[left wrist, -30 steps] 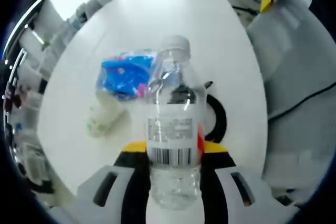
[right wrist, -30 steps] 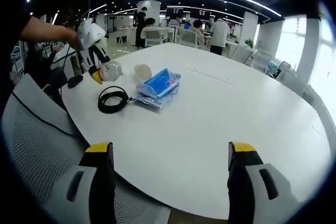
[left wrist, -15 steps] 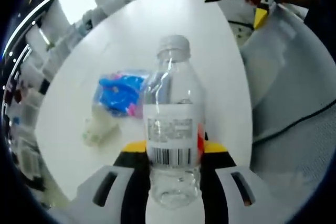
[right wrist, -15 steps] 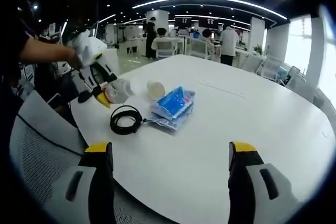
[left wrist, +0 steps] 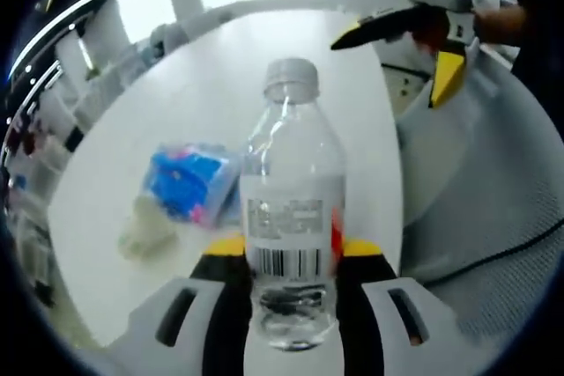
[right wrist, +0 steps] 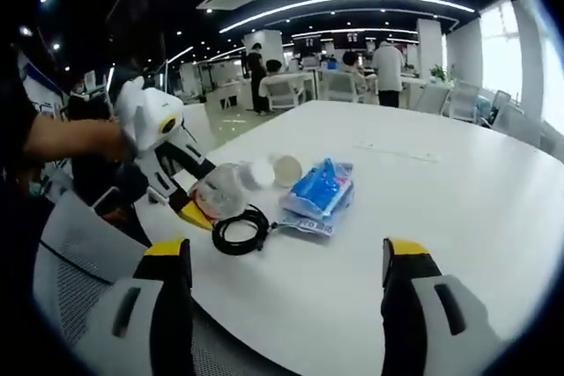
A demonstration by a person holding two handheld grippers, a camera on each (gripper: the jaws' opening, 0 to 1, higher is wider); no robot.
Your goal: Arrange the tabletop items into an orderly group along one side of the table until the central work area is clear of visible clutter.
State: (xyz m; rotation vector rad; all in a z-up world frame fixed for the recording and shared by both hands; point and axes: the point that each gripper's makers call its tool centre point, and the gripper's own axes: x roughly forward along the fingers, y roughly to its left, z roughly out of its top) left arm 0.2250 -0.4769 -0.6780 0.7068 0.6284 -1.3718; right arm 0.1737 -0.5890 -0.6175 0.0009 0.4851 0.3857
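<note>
Right now my left gripper (left wrist: pixel 293 261) has its jaws pressed against both sides of a clear plastic water bottle (left wrist: pixel 292 217), gripping it low on the body at the barcode label. From the left gripper view the bottle stands upright between the yellow-tipped jaws, its grey cap on and a little water at the bottom. In the right gripper view, that same left gripper (right wrist: pixel 201 204) sits at the near edge of the white round table (right wrist: pixel 458 209), with the bottle (right wrist: pixel 225 189) lying across its jaws just above the tabletop.

My right gripper (right wrist: pixel 286 257) is spread wide, nothing between its jaws, held off the table's edge and well apart from the items. It also appears in the left gripper view (left wrist: pixel 414 37), out past the bottle's cap and over a grey mesh chair (left wrist: pixel 476 209).

Taking the bottle as the landmark: a coiled black cable (right wrist: pixel 241 230) lies just beside it on the table. A blue plastic packet (right wrist: pixel 319 193) lies just beyond the cable, near the bottle. A pale paper cup (right wrist: pixel 284 168) lies on its side just behind the bottle, next to the packet. In the left gripper view the packet (left wrist: pixel 183 184) and the cup (left wrist: pixel 145 228) sit to the bottle's left.
</note>
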